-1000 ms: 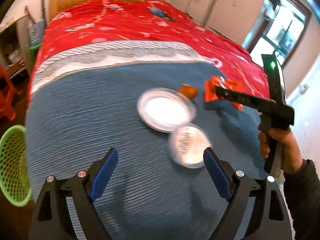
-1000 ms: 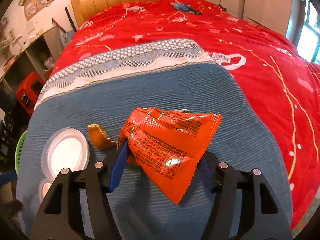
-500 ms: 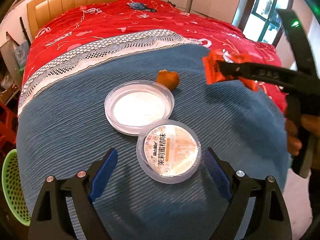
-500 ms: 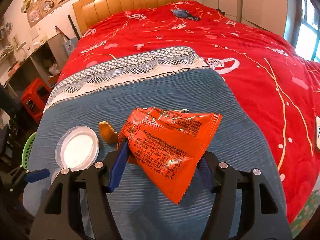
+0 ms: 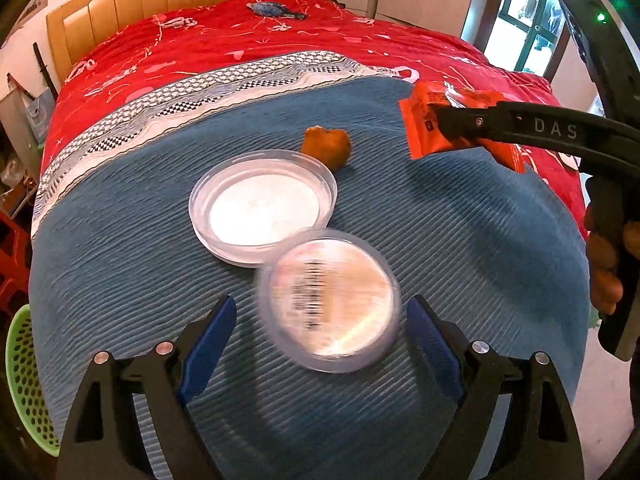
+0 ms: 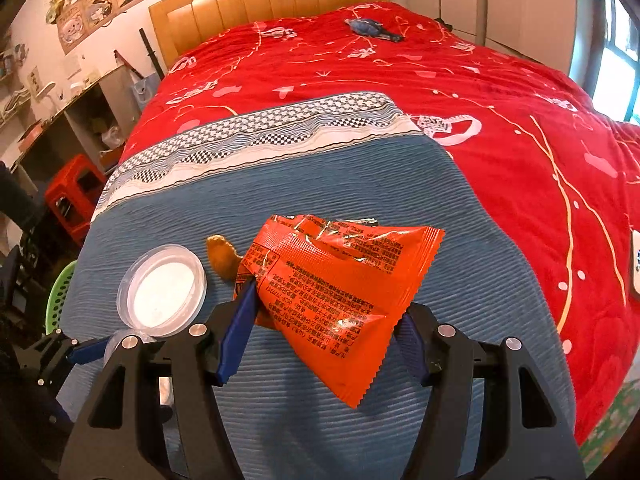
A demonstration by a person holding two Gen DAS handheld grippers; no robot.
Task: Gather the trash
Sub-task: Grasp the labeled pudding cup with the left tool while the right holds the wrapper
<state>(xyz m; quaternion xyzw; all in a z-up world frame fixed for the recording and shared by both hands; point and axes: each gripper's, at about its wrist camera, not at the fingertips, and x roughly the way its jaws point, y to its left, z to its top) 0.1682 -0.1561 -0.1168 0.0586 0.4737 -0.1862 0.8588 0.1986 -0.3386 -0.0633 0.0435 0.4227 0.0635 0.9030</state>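
Observation:
My right gripper is shut on an orange snack wrapper and holds it above the blue blanket; both also show in the left wrist view, the wrapper at the upper right. My left gripper is open, its blue fingers either side of a sealed plastic cup with a printed lid, not touching it. A clear empty round lid lies just beyond, also in the right wrist view. A small orange-brown food scrap lies behind it, and in the right wrist view.
A green mesh basket stands on the floor at the bed's left, its rim showing in the right wrist view. A red quilt covers the far bed with a blue cloth item on it. A red stool stands left.
My left gripper has moved forward, so the sealed cup now sits between its open fingers. My right gripper still holds the wrapper and has lifted slightly.

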